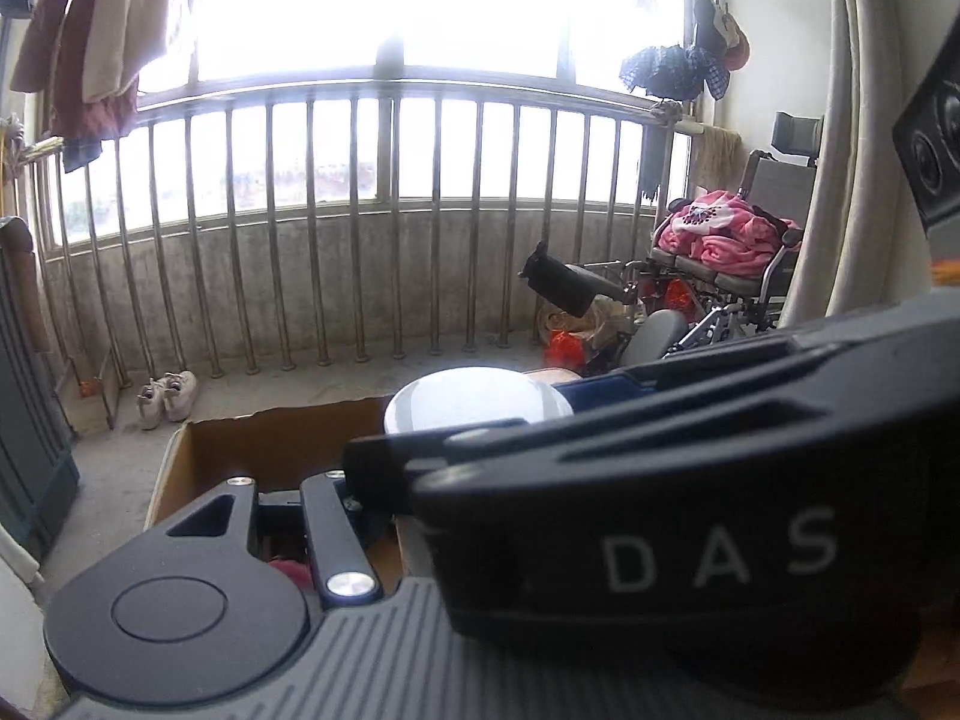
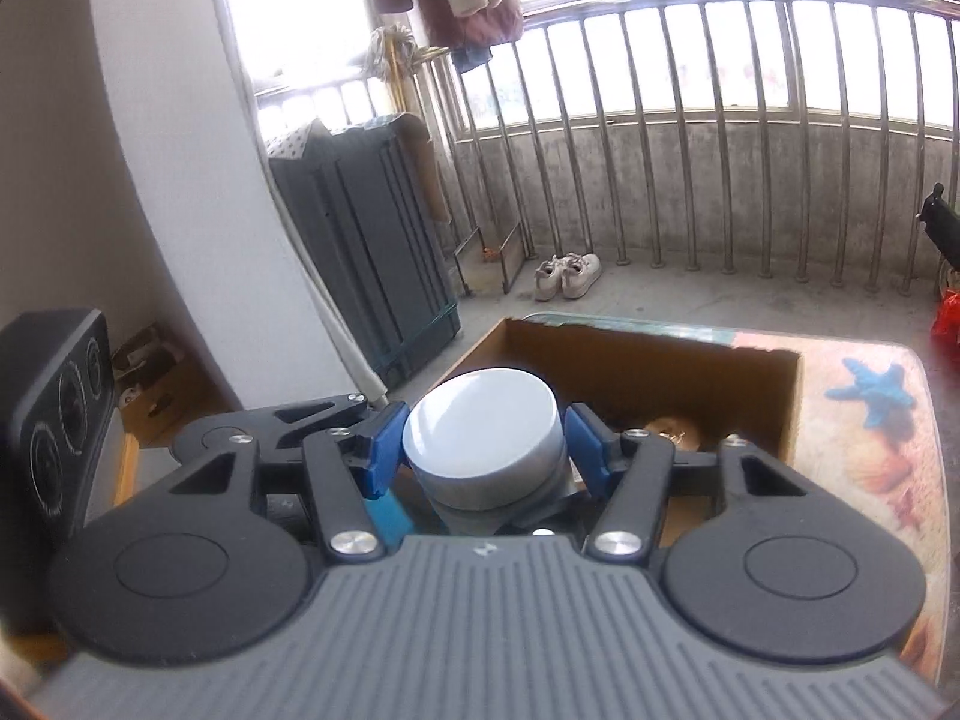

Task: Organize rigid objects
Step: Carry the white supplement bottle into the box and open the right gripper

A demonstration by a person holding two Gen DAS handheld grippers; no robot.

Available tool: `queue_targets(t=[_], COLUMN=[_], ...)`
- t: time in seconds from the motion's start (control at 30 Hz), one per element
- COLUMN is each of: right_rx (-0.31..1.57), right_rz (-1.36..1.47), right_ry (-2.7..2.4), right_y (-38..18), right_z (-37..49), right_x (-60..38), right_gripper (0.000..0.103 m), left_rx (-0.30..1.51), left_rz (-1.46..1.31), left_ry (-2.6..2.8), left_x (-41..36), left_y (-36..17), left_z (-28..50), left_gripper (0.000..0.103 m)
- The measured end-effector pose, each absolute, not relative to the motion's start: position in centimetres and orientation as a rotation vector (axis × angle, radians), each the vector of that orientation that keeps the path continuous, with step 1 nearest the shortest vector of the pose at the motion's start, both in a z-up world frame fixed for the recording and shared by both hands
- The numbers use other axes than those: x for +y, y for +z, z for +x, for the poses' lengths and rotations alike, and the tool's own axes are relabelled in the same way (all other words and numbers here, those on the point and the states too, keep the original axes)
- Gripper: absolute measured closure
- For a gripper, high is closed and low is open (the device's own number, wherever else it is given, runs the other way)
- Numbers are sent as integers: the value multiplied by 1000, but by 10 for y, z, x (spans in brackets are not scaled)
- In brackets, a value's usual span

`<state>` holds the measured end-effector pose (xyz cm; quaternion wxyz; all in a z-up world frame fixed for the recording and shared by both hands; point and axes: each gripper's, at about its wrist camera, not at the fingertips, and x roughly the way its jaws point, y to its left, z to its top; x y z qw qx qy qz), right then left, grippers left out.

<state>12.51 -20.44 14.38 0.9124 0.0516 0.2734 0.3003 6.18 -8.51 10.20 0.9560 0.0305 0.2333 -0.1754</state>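
A white round container [image 2: 483,450] sits between the blue pads [image 2: 384,450] of my right gripper [image 2: 485,456], which is shut on its sides and holds it above an open cardboard box [image 2: 768,396]. In the left wrist view the container's white top [image 1: 477,399] shows just past the right gripper's black body [image 1: 690,510], which crosses the frame. Only the left finger [image 1: 333,525] of my left gripper is visible. Its tips are hidden behind the right gripper, so its hold is unclear.
The box stands on a table with a starfish-print cloth [image 2: 870,396] and holds a brown item [image 2: 666,429]. A black speaker [image 2: 54,420] and a dark cabinet [image 2: 372,252] stand to the left. Shoes [image 2: 567,276] lie by the railing; a wheelchair with a pink blanket [image 1: 726,234] is at right.
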Motion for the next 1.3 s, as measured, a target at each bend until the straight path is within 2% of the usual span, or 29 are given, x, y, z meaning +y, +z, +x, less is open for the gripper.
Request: queue_targets(t=[0.1, 0.33, 0.67, 0.8, 0.87, 1.03, 1.3], right_rx=[567, 615, 788, 822, 823, 829, 873], right_rz=[111, 132, 214, 222, 205, 161, 90], right_ry=[617, 612, 628, 615, 606, 579, 563], right_y=[144, 124, 56, 34, 30, 21, 10], right_z=[141, 189, 266, 277, 282, 297, 319], right_x=[-217, -237, -240, -236, -234, -225, -205], right_gripper=[47, 47, 48, 48, 48, 48, 48], left_rx=[481, 550, 753, 805, 816, 836, 867], left_rz=[61, 53, 38, 39, 35, 33, 33], left_ry=[-356, -363, -373, -375, -383, -383, -361], left_x=[-82, -106, -104, -100, -98, -96, -91], left_y=[95, 66, 6, -4, -5, -3, -7], left_z=[118, 173, 238, 246, 247, 249, 249], left_gripper=[46, 46, 47, 45, 39, 33, 32])
